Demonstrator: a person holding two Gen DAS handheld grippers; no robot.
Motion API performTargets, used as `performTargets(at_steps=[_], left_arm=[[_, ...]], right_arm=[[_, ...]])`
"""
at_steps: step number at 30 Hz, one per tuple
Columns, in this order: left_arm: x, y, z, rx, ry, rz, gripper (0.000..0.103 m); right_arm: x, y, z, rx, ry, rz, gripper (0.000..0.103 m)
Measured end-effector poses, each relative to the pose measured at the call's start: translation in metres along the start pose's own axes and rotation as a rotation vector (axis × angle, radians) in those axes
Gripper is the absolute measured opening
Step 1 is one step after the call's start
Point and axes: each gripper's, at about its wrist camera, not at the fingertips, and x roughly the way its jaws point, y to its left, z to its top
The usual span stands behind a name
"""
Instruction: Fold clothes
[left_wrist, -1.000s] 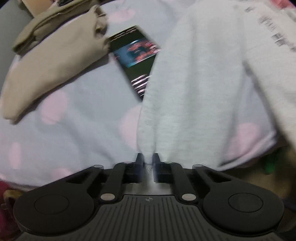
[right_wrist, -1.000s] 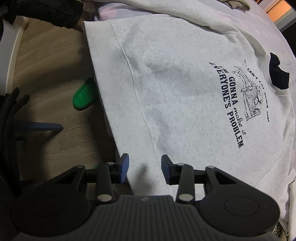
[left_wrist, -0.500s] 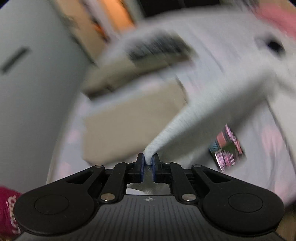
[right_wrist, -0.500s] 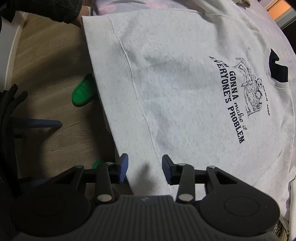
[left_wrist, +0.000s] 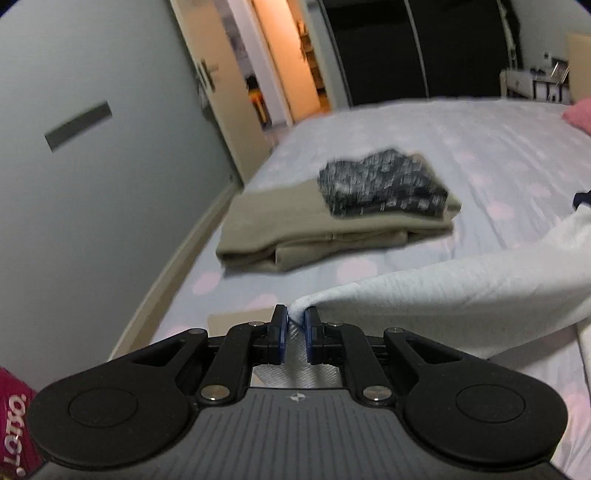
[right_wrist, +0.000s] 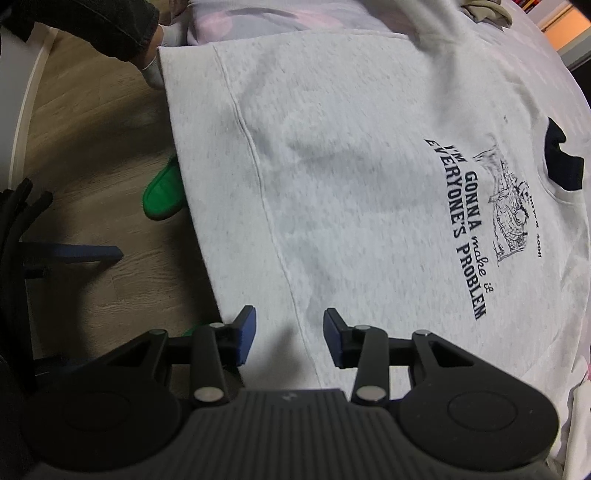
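Observation:
A light grey sweatshirt (right_wrist: 369, 184) with dark printed lettering lies flat, front up, on the bed. Its hem hangs over the bed's edge. My right gripper (right_wrist: 288, 328) is open just above the hem's near corner, fingers on either side of the waistband seam. My left gripper (left_wrist: 294, 325) is shut on the cuff end of the sweatshirt's sleeve (left_wrist: 461, 288), which is lifted off the bed and stretches away to the right.
Folded khaki clothes (left_wrist: 332, 229) with a dark patterned garment (left_wrist: 380, 184) on top sit on the polka-dot bedsheet (left_wrist: 498, 147). A grey wall and open doorway lie beyond. Wooden floor (right_wrist: 92, 147), a green slipper (right_wrist: 164, 195) and a person's socked foot (right_wrist: 155, 70) are beside the bed.
My left gripper has lifted the sleeve and swung upward, now facing across the bed toward the folded pile. The right gripper stayed open over the hem.

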Motion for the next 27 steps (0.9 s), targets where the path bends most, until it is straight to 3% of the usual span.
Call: performTargets(at_steps=[7, 9, 11, 16, 18, 20, 23, 25, 27], left_arm=[[0.056, -0.016, -0.009, 0.052, 0.159, 0.032, 0.012], [0.056, -0.013, -0.009, 0.052, 0.168, 0.053, 0.027], [0.052, -0.006, -0.007, 0.014, 0.162, 0.065, 0.033], [0.037, 0.015, -0.01, -0.009, 0.176, 0.205, 0.033], [0.019, 0.01, -0.012, 0.004, 0.132, 0.209, 0.033], [-0.011, -0.014, -0.014, 0.041, 0.052, 0.079, 0.033], [-0.048, -0.087, -0.026, 0.204, 0.011, -0.218, 0.035], [-0.07, -0.141, -0.041, 0.294, 0.026, -0.41, 0.038], [-0.083, -0.19, -0.058, 0.357, 0.085, -0.547, 0.041]], right_arm=[[-0.001, -0.002, 0.015, -0.009, -0.029, -0.02, 0.044], [0.0, -0.003, 0.02, -0.003, -0.041, -0.022, 0.044], [0.001, -0.002, 0.026, -0.014, -0.045, -0.02, 0.044], [-0.004, 0.003, 0.033, -0.031, -0.066, -0.02, 0.044], [-0.008, 0.001, 0.03, -0.02, -0.077, -0.031, 0.044], [-0.011, -0.003, 0.025, 0.001, -0.09, -0.049, 0.045], [-0.004, -0.009, 0.01, 0.027, -0.091, -0.095, 0.052], [0.005, -0.014, -0.004, 0.045, -0.06, -0.127, 0.052], [0.011, -0.025, -0.024, 0.098, -0.027, -0.152, 0.052]])
